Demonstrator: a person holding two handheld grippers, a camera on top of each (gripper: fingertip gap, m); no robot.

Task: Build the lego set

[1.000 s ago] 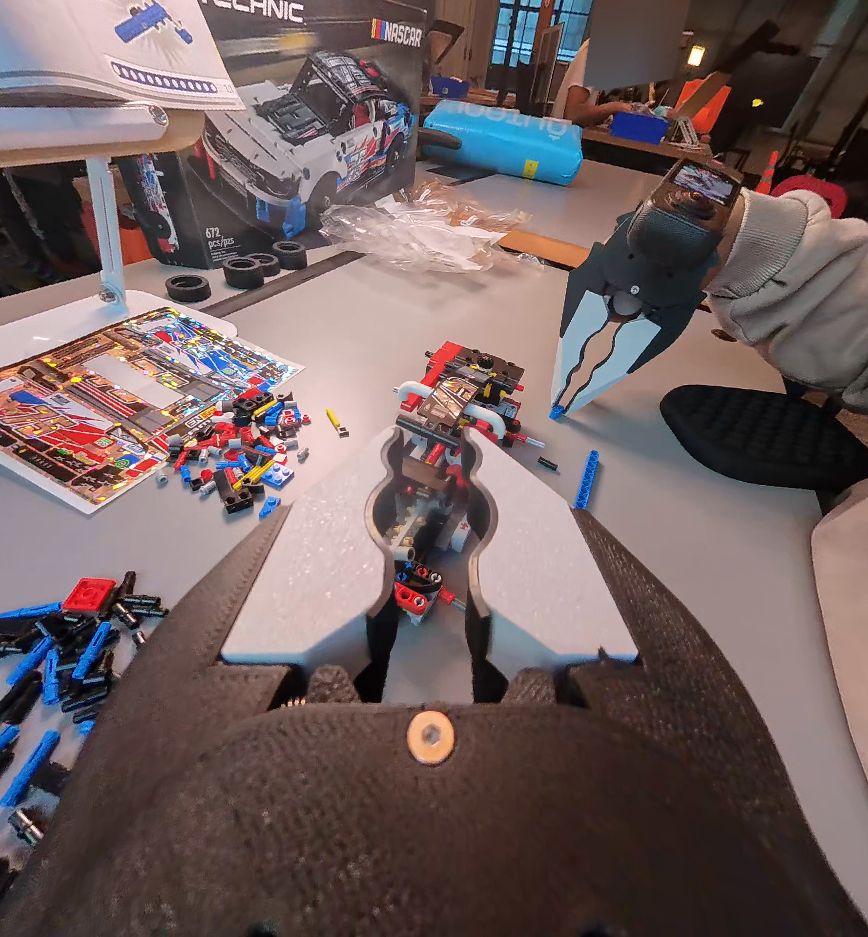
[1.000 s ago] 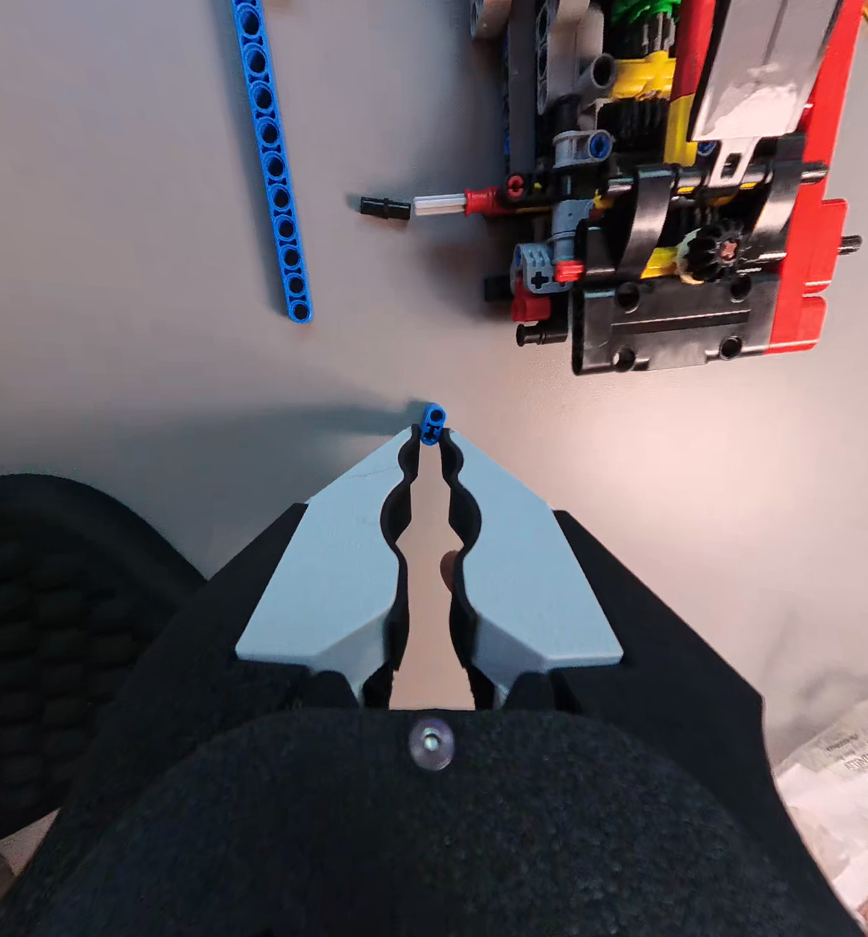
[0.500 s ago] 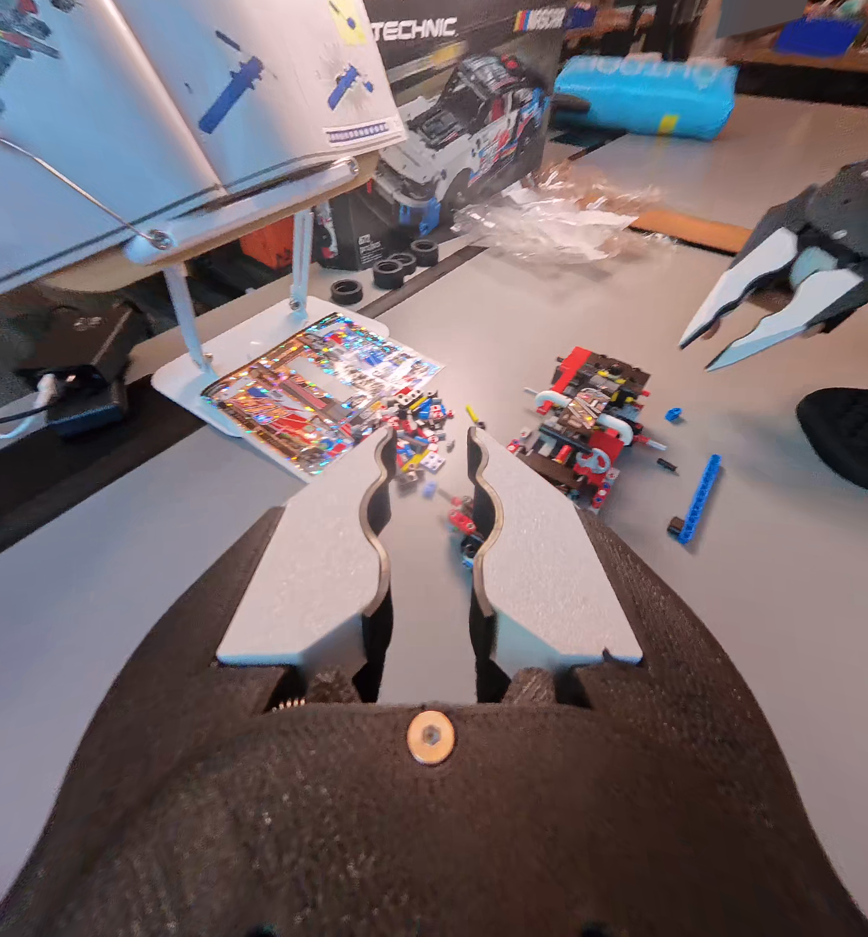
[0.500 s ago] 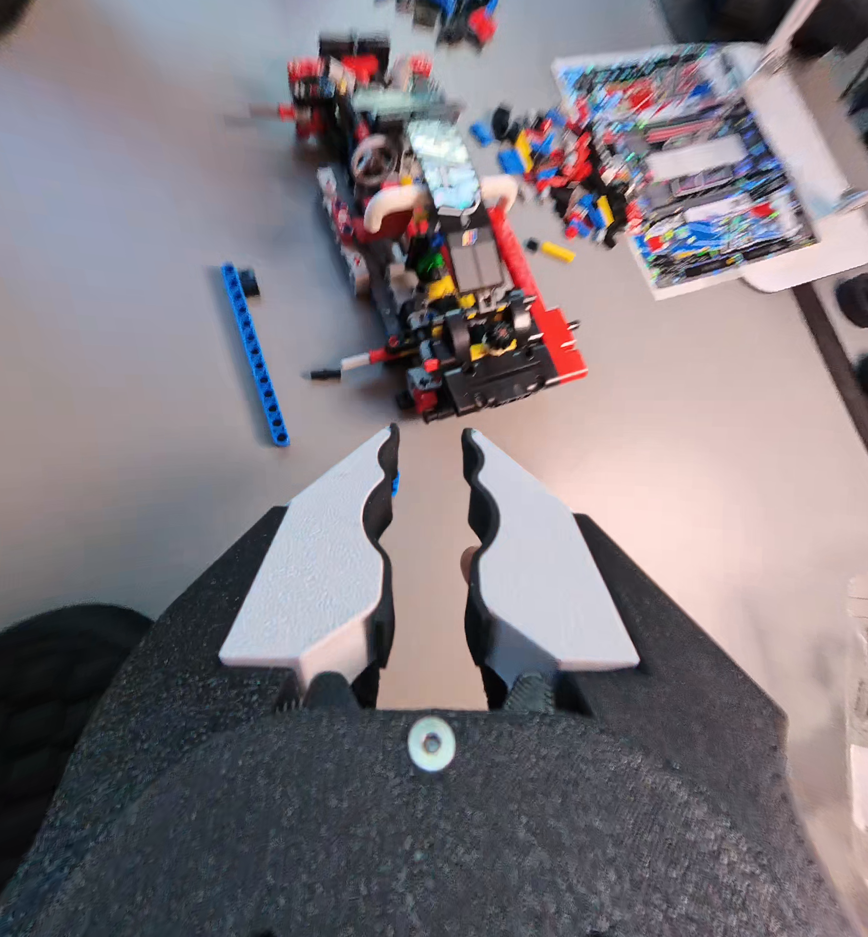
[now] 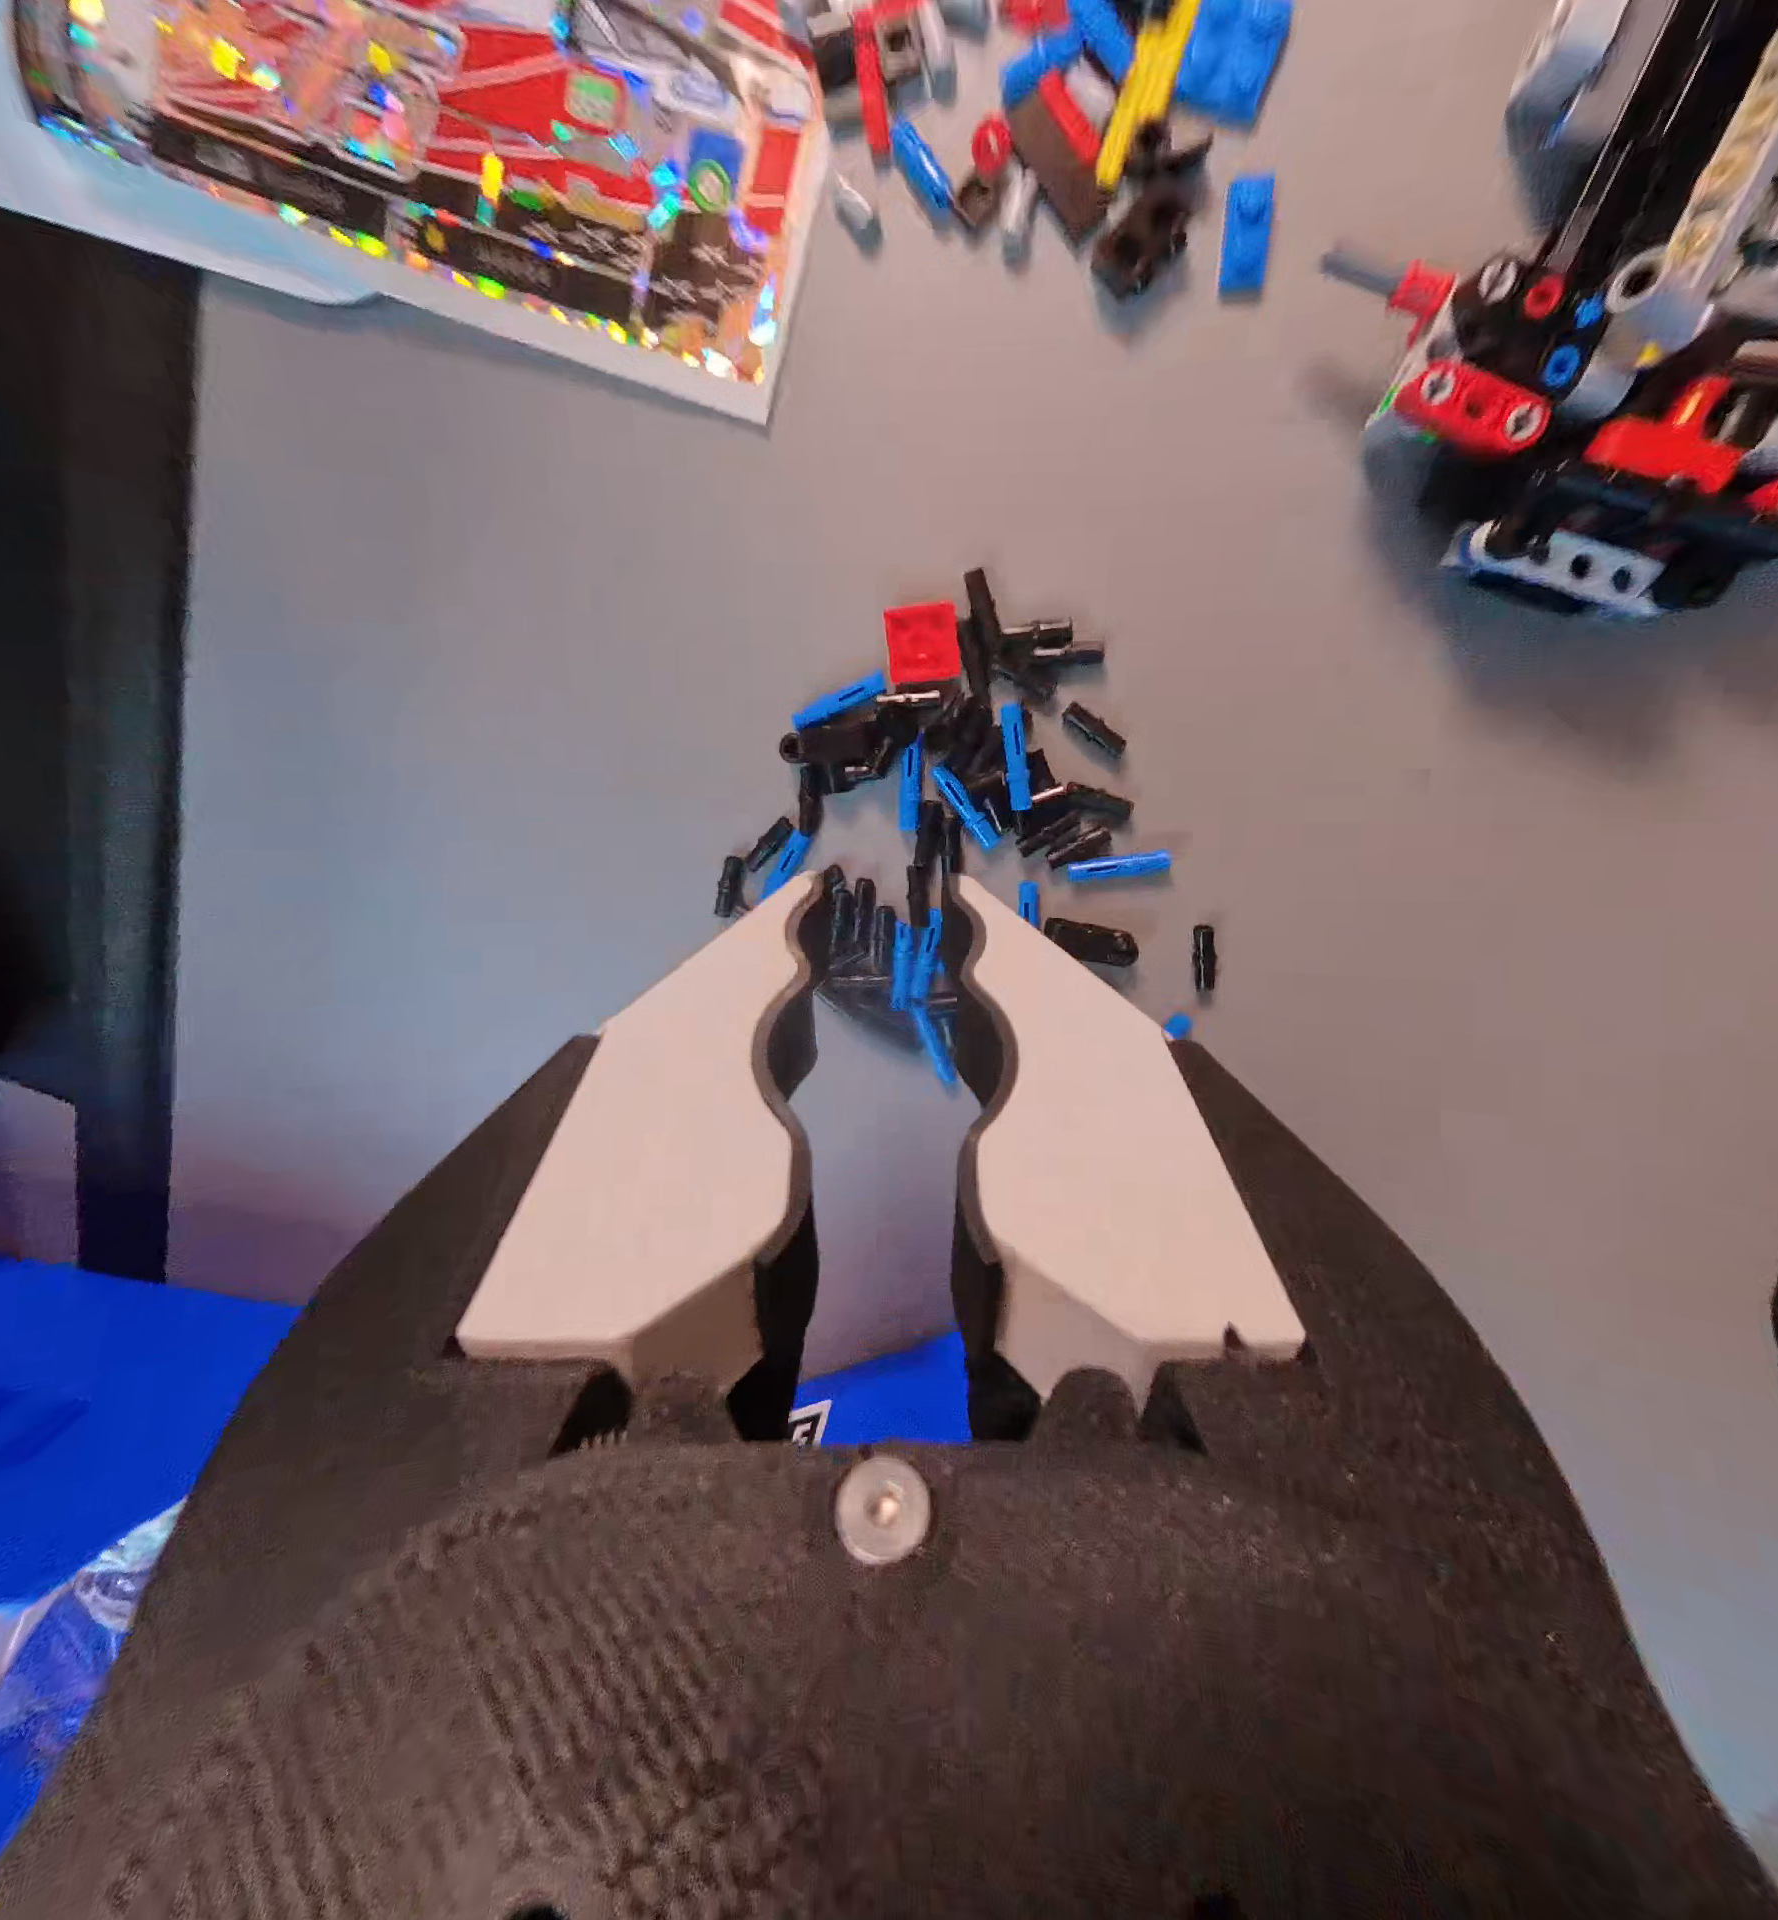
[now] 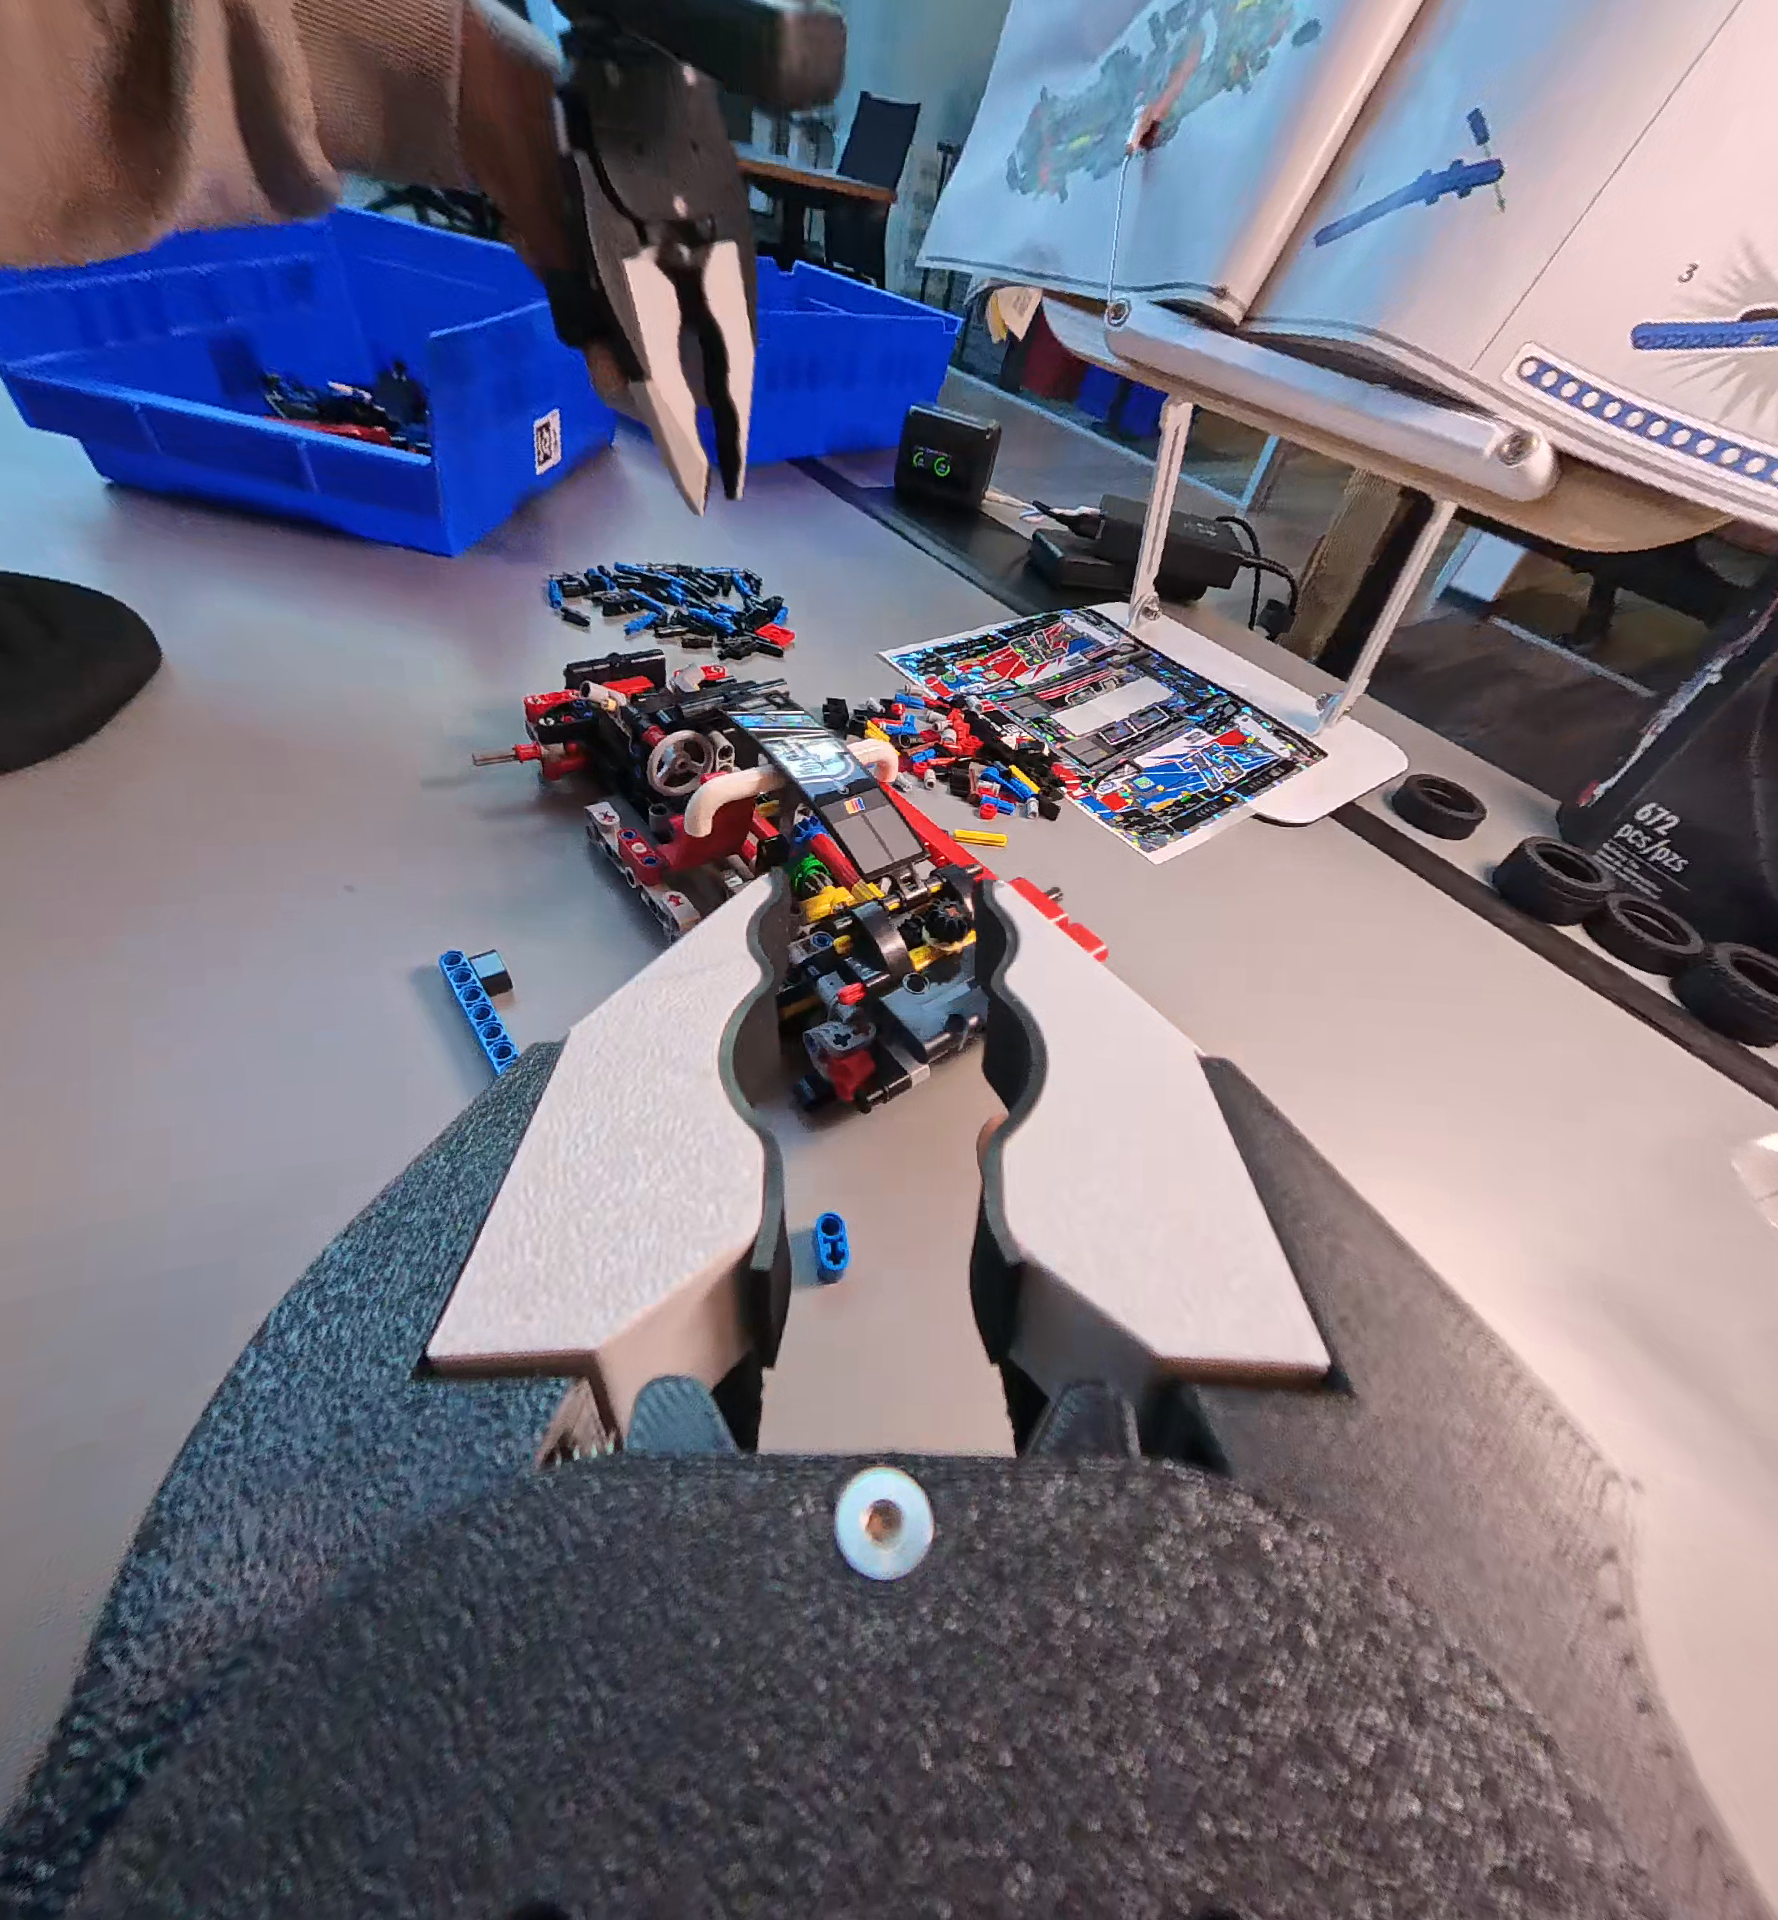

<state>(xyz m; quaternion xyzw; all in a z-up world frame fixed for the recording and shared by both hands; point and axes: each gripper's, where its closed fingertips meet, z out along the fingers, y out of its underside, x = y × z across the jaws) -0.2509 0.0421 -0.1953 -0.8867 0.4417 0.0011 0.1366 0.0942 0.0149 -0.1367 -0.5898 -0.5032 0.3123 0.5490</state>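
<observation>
At the left, the left claw [image 5: 885, 894] hangs tip-down over the pile of black and blue pins [image 5: 952, 790], its jaws set a moderate gap apart and holding nothing; the pile lies just ahead of and under the fingertips, with several pins visible between them, and their long axes point every way. A red square plate [image 5: 921, 644] sits at the pile's far edge. Further right, the half-built car [image 6: 760, 821] rests on the grey surface [image 6: 241, 883], its length running away from the right claw [image 6: 880, 904], which hovers wide and empty over the car's near end. A small blue connector [image 6: 831, 1245] lies between the right claw's fingers near their base. The left claw looks nearer the pins.
</observation>
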